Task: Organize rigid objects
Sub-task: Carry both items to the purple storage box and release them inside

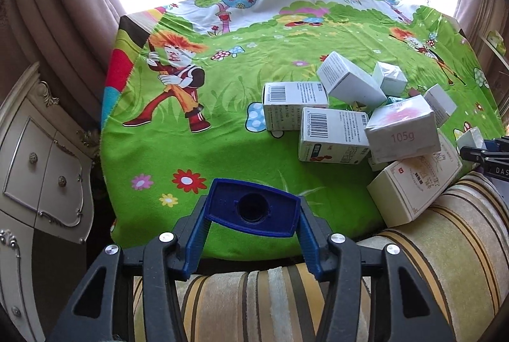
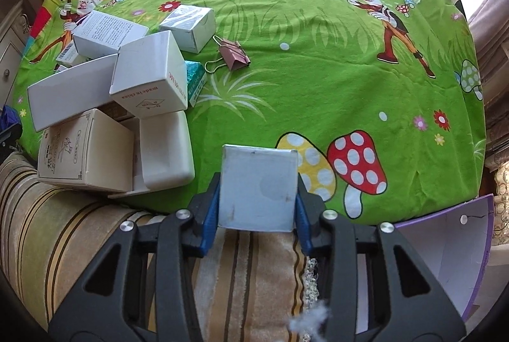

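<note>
Holding a flat blue plastic plate with a round hole in my left gripper; my right gripper pinches a small white cardboard box. Risk: either could slip if the grip loosens near the green cartoon-print tablecloth's front edge.

My jaws pinch a matt, scuffed cardboard box and a ridged blue plastic piece. The printed cloth looks soft, the binder clip glossy metal.
</note>
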A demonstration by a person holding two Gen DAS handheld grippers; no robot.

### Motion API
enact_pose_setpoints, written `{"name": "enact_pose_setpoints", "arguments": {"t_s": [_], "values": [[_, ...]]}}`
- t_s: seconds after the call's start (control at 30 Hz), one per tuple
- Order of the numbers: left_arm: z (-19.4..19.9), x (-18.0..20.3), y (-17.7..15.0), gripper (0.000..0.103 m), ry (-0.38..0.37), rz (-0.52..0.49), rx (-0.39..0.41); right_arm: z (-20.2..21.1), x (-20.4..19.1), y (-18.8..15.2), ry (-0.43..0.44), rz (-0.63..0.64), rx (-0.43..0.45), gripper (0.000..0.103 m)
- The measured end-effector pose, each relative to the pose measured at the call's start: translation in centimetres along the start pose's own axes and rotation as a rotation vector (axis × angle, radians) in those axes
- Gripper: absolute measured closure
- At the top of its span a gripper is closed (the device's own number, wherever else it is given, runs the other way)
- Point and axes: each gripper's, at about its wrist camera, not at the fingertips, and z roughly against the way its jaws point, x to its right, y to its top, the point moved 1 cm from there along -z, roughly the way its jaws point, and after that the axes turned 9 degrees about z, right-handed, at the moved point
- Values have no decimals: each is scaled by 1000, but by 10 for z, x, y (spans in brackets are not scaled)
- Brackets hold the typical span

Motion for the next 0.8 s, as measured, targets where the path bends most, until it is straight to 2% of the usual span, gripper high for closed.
{"name": "enact_pose_setpoints", "arguments": {"t_s": [0.13, 0.37, 0.8], "values": [[21, 10, -7, 50, -7, 9, 36, 11, 4, -3, -12, -11, 32, 58], [41, 48, -18, 51, -107, -23, 38, 39, 8, -14, -32, -26, 85, 58], [68, 129, -39, 51, -252, -145, 27, 86, 34, -61, -49, -94, 136, 58]]}}
